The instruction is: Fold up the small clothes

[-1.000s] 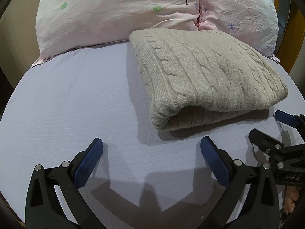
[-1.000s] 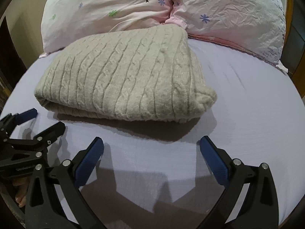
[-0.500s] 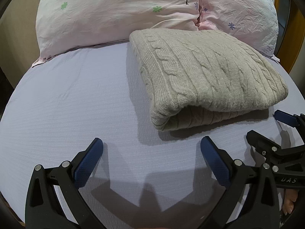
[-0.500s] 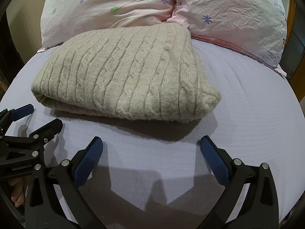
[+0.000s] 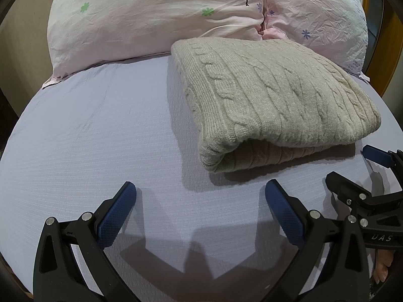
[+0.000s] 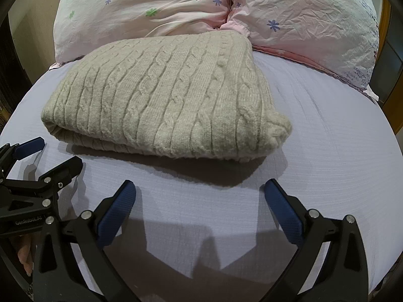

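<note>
A beige cable-knit sweater lies folded into a thick rectangle on the lilac bed sheet; it also shows in the right wrist view. My left gripper is open and empty, low over the sheet in front of the sweater's near left corner. My right gripper is open and empty, in front of the sweater's near edge. Each gripper shows at the edge of the other's view: the right one and the left one, both apart from the sweater.
Two pink floral pillows lie side by side behind the sweater, touching its far edge. A wooden frame stands at the far right. The bed's near edge runs below the grippers.
Both grippers have drifted slightly; the right view has shifted a little so the sweater sits marginally more to the right and higher. The sweater has not moved and both jaws stay open.
</note>
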